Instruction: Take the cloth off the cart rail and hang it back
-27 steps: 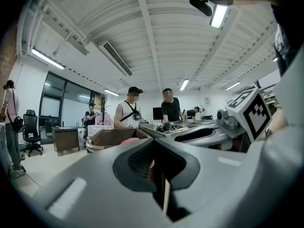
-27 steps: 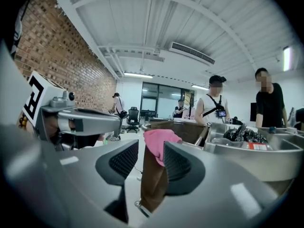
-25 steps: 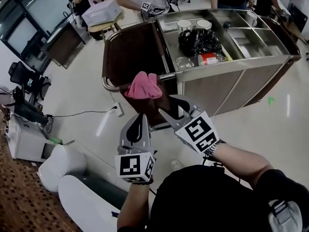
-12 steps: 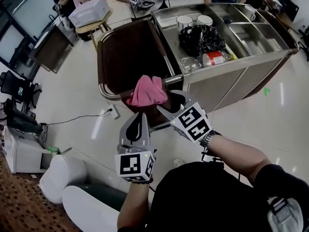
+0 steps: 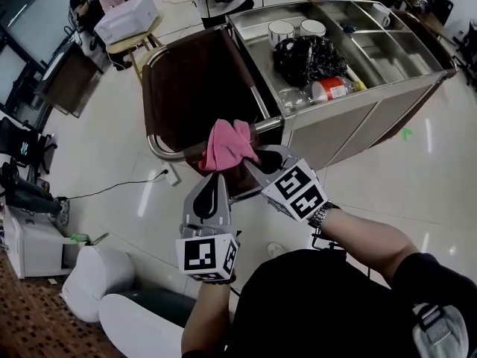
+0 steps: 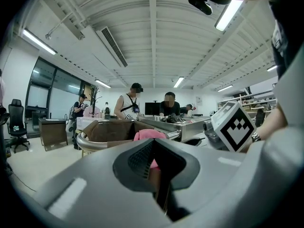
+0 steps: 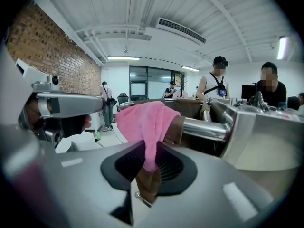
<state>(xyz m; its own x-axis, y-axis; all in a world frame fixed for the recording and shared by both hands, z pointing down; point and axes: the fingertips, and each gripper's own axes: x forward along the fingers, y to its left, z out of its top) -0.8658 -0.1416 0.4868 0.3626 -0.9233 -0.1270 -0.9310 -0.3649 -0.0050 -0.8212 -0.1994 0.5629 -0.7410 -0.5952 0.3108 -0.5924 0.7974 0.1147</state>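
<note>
Pink cloth (image 5: 227, 144) hung over cart rail (image 5: 267, 124). Right claw (image 5: 256, 157) had just been closing, pinched cloth's hanging edge. Left claw (image 5: 215, 179) seemed pressed together, empty, just below cloth.

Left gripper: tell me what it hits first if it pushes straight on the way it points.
The pink cloth draped over the cart rail lies ahead of the left gripper, so it would likely meet the cloth's hanging part first, with the rail behind. The gap is hard to judge.

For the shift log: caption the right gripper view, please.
Right gripper, jaws just closing, pinches the pink cloth draped over the cart rail.
</note>
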